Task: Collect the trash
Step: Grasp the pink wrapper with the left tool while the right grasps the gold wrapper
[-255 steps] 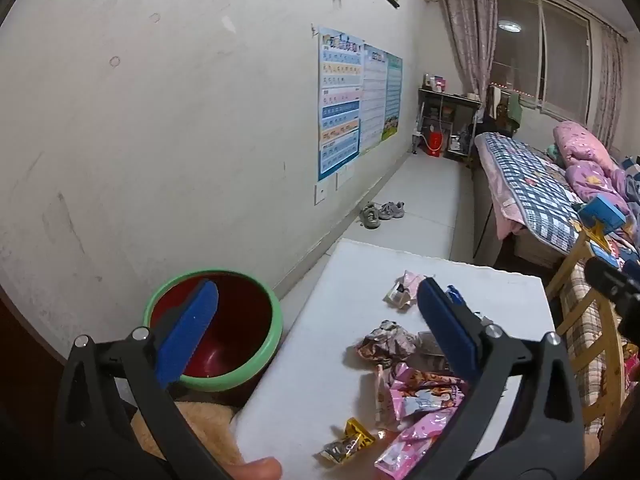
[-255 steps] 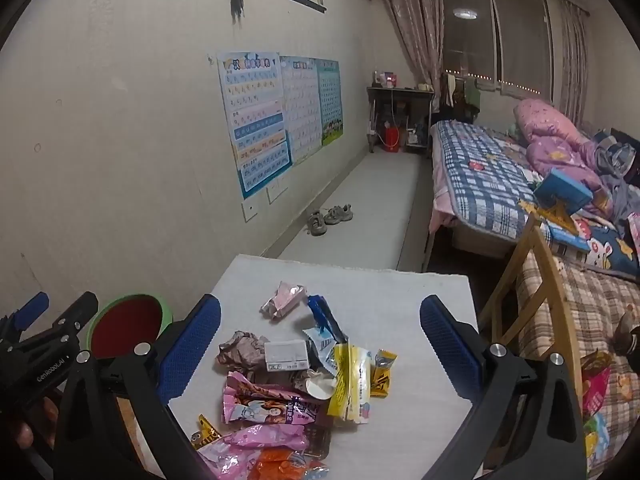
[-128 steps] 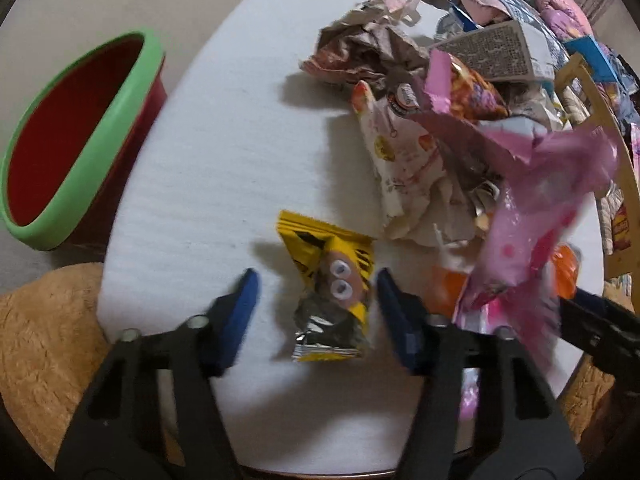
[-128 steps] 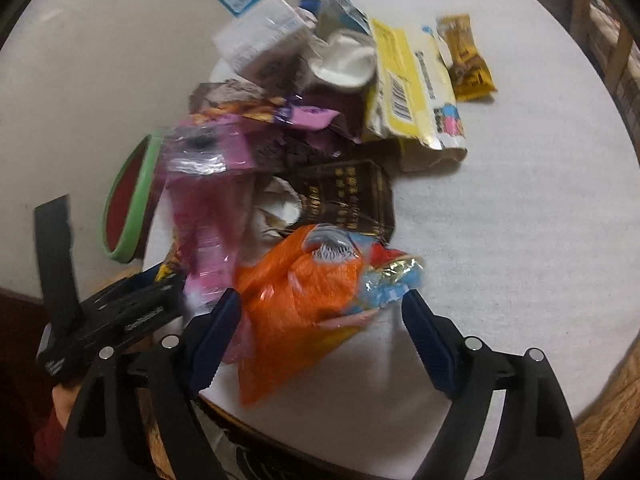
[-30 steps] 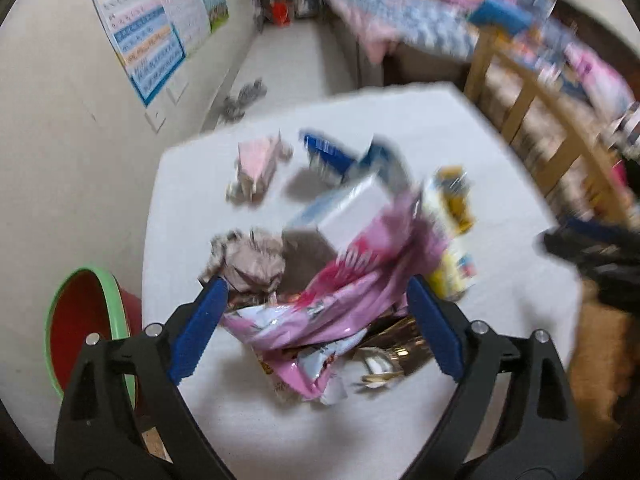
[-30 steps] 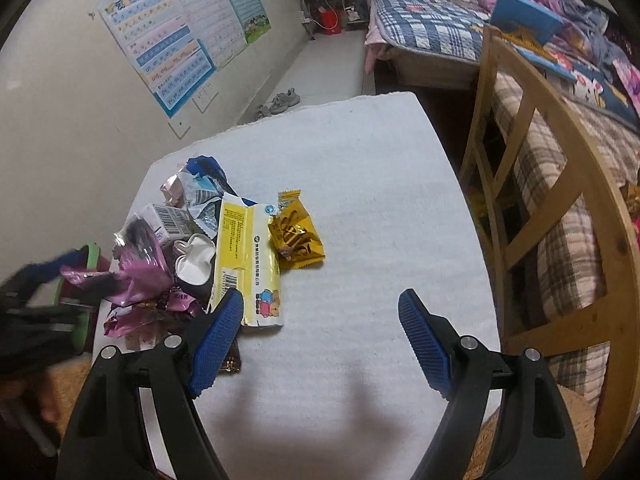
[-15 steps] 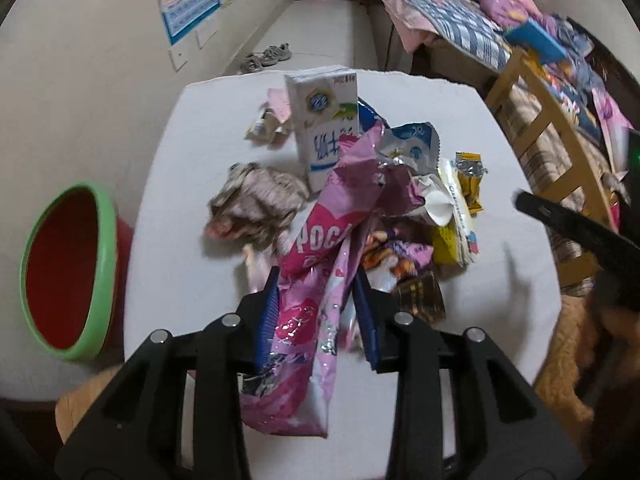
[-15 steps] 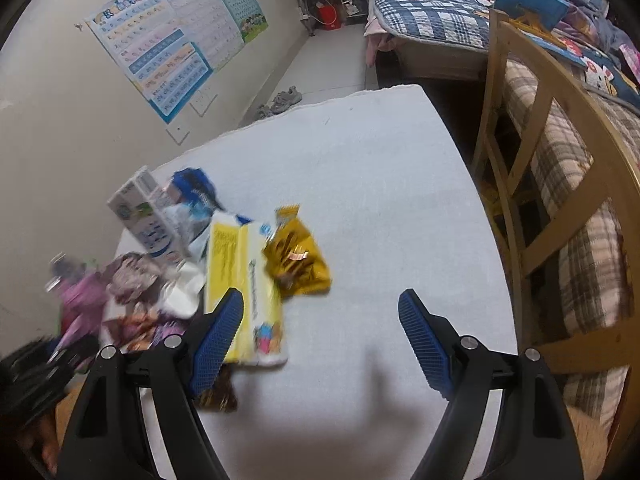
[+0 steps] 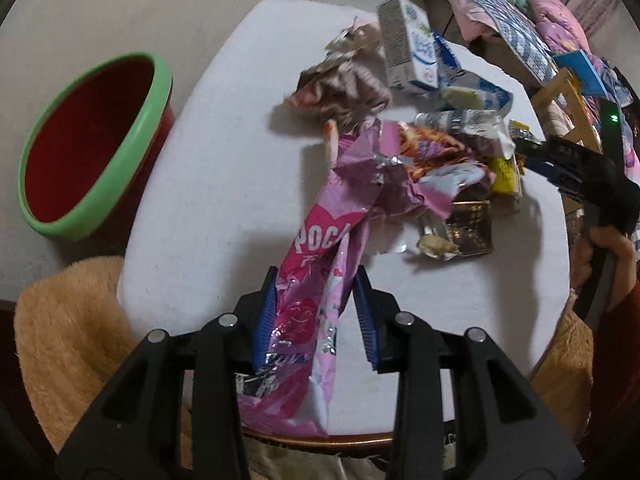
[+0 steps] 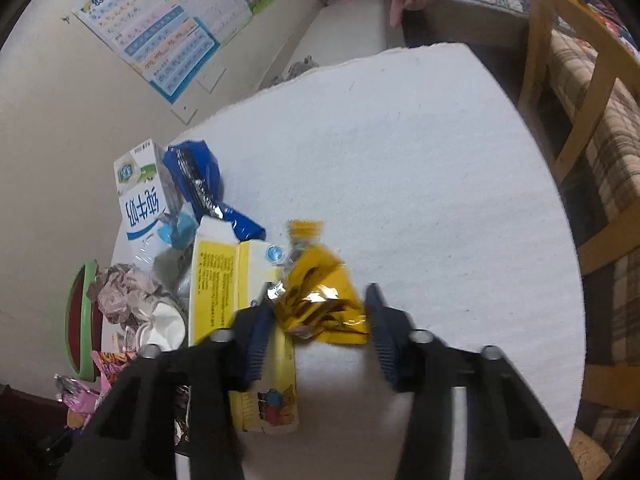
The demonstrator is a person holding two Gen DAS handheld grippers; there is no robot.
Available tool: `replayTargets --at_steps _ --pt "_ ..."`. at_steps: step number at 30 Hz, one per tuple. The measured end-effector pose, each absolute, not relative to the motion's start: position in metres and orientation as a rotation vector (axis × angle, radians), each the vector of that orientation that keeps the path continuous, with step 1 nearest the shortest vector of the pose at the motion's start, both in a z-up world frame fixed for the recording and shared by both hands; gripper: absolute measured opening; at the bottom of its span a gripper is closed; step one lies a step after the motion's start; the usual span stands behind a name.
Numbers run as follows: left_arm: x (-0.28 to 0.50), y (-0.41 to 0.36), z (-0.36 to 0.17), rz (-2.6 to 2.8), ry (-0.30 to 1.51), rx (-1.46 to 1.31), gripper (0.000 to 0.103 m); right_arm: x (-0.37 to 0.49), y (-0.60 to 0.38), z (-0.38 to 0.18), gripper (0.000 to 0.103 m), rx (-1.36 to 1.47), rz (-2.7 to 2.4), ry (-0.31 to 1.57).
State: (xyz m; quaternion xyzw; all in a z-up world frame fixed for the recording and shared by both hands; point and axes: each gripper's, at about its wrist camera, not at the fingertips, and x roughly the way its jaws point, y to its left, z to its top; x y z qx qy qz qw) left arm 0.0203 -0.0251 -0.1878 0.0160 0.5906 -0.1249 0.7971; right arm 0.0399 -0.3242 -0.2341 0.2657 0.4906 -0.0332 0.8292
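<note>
Left wrist view: left tongs (image 9: 316, 314) clamp the lower part of a long pink bag (image 9: 320, 264), blue pads pressing it from both sides; its top end trails over the trash pile on the white table (image 9: 224, 152). Right wrist view: right tongs (image 10: 314, 322) are part open, jaws straddling a gold wrapper (image 10: 320, 300) but apparently not pinching it yet, some blur there. Judgement: step in hand is carrying the pink bag to the bin (image 9: 92, 140), which stands off the table's left edge, red inside with a green rim, while the right side closes on the gold wrapper. To do it well, lift the bag high enough that its crumpled top clears the pile before swinging left, otherwise it may drag the orange-patterned wrapper (image 9: 432, 144) or the silver foil (image 9: 468, 124) along; release only when over the bin mouth. Right jaws should close on the wrapper's bunched middle, since the left pad sits right against the yellow carton (image 10: 228, 280) and could catch it too. Around: milk box (image 9: 404, 48) and crumpled brown paper (image 9: 340, 92) farther back, blue wrapper (image 10: 200, 184), white cup (image 10: 160, 320), dark packet (image 9: 468, 228). Beige cushion (image 9: 64, 336) sits near the table edge below the bin, no obstacle.
</note>
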Motion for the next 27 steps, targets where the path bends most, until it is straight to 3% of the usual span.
replayTargets --at_steps 3,9,21,24,27 --pt "0.020 -0.021 -0.192 -0.261 1.266 0.033 0.038 0.030 -0.327 -0.223 0.005 0.566 -0.073 1.012" --pt "0.018 -0.017 -0.194 -0.256 1.249 0.023 0.059 0.004 -0.322 -0.199 0.005 0.539 -0.067 0.958" --pt "0.027 -0.011 -0.218 -0.260 1.309 -0.024 0.060 -0.036 -0.302 -0.155 0.005 0.516 -0.056 0.865" --pt "0.026 -0.013 -0.223 -0.271 1.311 -0.036 0.052 -0.044 -0.297 -0.146 0.005 0.518 -0.051 0.850" --pt "0.024 -0.010 -0.224 -0.266 1.310 -0.049 0.034 -0.049 -0.292 -0.138 0.005 0.513 -0.051 0.833"
